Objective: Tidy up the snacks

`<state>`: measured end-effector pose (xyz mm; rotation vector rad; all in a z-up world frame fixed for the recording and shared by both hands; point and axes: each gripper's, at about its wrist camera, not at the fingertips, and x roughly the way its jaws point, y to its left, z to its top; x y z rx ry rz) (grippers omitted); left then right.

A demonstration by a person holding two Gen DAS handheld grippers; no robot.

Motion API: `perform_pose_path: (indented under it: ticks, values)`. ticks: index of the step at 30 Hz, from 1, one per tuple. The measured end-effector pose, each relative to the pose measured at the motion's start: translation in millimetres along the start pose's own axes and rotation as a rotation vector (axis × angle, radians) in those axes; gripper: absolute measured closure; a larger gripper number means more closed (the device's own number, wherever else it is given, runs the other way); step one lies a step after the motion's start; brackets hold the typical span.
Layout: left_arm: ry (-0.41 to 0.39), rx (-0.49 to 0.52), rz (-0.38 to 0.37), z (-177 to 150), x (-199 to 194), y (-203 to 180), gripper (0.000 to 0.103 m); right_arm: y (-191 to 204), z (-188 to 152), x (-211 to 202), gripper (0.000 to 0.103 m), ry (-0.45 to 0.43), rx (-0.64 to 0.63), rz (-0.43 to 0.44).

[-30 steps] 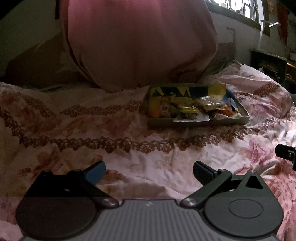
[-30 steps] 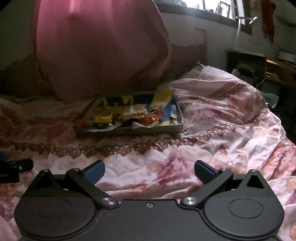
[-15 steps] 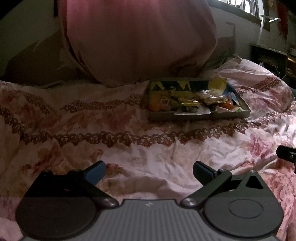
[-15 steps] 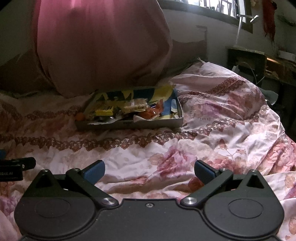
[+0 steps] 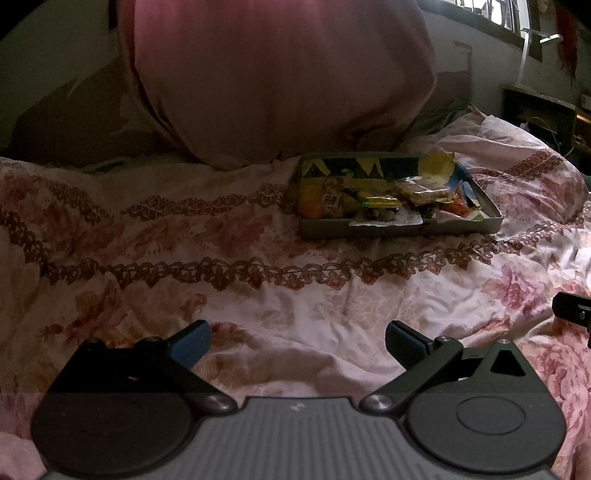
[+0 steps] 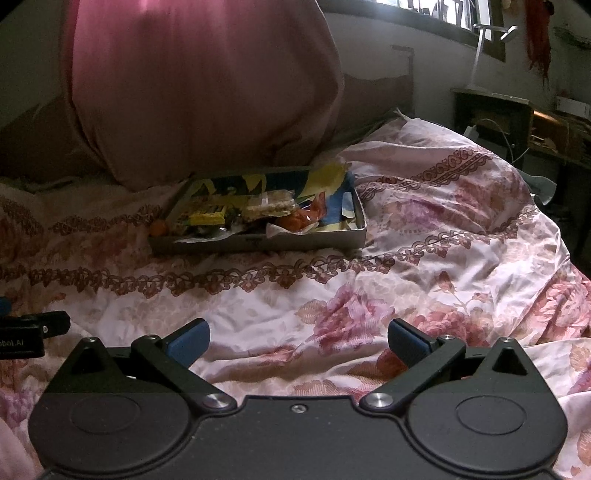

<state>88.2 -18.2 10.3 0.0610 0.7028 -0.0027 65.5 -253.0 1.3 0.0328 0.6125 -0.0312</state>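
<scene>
Left claw (image 5: 297,341): spread wide, blue-tipped fingers (image 5: 190,343) far apart, nothing between them; low over the bedspread, well short of the box.

Right claw (image 6: 298,339): likewise spread wide and holding nothing; over the flowered bedspread, well short of the box. Tip of it visible at the far right edge of the left view (image 5: 574,314); tip of the left one visible at the far left edge of the right view.

Box (image 5: 399,229): shallow, grey-sided, open at the top, lying flat on the bed just in front of the pillow; ahead and to the right of the left claw, ahead and to the left of the right claw (image 6: 258,242).

Snacks (image 5: 391,199): heaped inside the box, mixed wrappers overlapping. Yellow packet (image 6: 207,216) near the middle; clear packet of pale, grainy bars (image 6: 271,206) just beside it; orange wrapper (image 6: 304,218) toward the right end; white wrapper (image 5: 388,219) hanging over the near wall. Small orange piece (image 6: 159,228) at the box's left end, possibly a fruit or sweet; inside or just outside the wall not clear from the dim view.

Bedspread (image 5: 258,288): pale pink, rose print, brown lace-pattern bands running across, rumpled near both claws.

Pillow (image 5: 280,81): large, pink, propped upright at the head of the bed, touching or nearly touching the box's far side.

Background: window (image 6: 443,11) at upper right, dark side table (image 6: 491,114) beyond the bed.
</scene>
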Motion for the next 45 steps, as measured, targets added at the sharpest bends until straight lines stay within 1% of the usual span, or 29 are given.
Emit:
perform_pose_path:
  ticks: [21, 26, 34, 41, 45]
  values:
    - [-0.004, 0.017, -0.004, -0.5, -0.9, -2.2, 0.001, 1.6, -1.2, 1.5, 0.001, 0.004, -0.007, 0.001]
    - [-0.006, 0.027, -0.001, -0.8, -1.9, -4.2, 0.001, 2.8, -6.9, 2.5, 0.001, 0.010, -0.016, 0.005]
    - [-0.001, 0.021, 0.016, 0.8, -1.6, -4.3, 0.001, 2.8, -5.2, 3.5, 0.001, 0.013, -0.018, 0.005]
    - [0.011, 0.020, -0.010, -0.5, -0.6, -3.1, 0.000, 2.6, -5.0, 3.7, 0.001, 0.015, -0.019, 0.006]
    - [0.012, 0.029, -0.008, -1.2, -0.7, -4.4, 0.000, 2.5, -5.8, 3.3, 0.001, 0.016, -0.019, 0.005]
